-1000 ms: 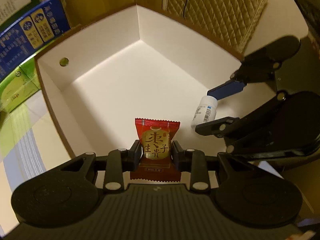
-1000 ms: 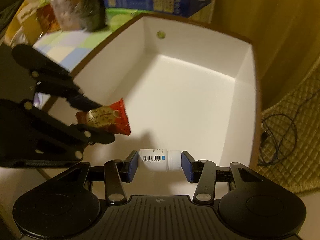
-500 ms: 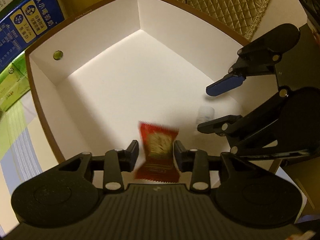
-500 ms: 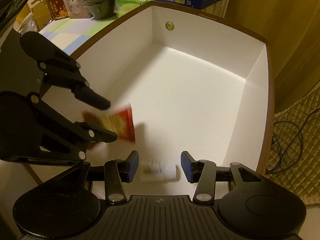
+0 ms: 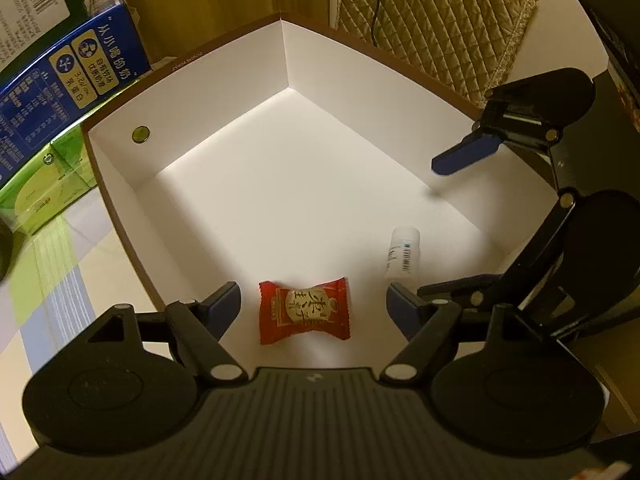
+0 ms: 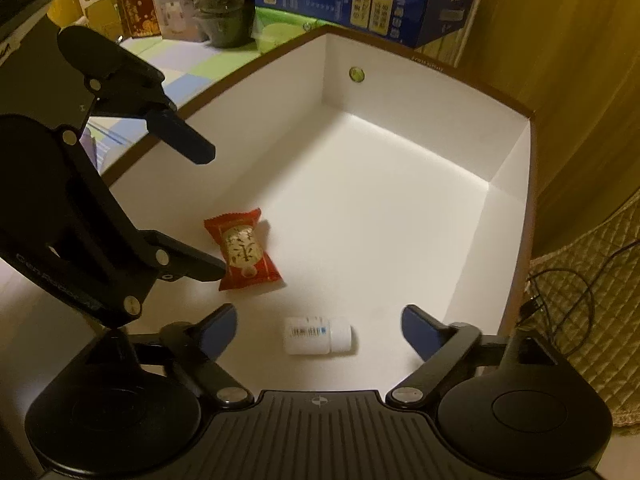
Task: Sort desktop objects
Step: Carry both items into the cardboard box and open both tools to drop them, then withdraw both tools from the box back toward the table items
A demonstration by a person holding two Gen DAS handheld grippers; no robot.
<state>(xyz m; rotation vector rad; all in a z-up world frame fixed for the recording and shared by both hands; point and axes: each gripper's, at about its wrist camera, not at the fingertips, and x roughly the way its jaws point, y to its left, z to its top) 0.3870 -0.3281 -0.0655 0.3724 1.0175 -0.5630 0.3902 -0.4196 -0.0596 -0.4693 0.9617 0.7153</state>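
A red snack packet point(image 5: 305, 312) lies flat on the floor of a white box with a brown rim point(image 5: 192, 92). A small white bottle point(image 5: 403, 254) lies on its side to the packet's right. My left gripper point(image 5: 314, 312) is open above the packet, empty. My right gripper point(image 6: 318, 330) is open above the bottle point(image 6: 318, 336), empty. In the right wrist view the packet point(image 6: 242, 250) lies beside the left gripper point(image 6: 200, 212), inside the box point(image 6: 516, 216). The right gripper point(image 5: 432, 228) shows at the right of the left wrist view.
A blue carton point(image 5: 68, 80) and a green box point(image 5: 44, 188) stand left of the white box. A quilted mat point(image 5: 432, 20) with a cable lies behind it. Several boxes and a dark jar point(image 6: 220, 4) stand at the back left on a checked cloth point(image 6: 176, 68).
Both grippers have opened. The packet has dropped from the left gripper and the bottle from the right gripper; both now lie on the box floor.
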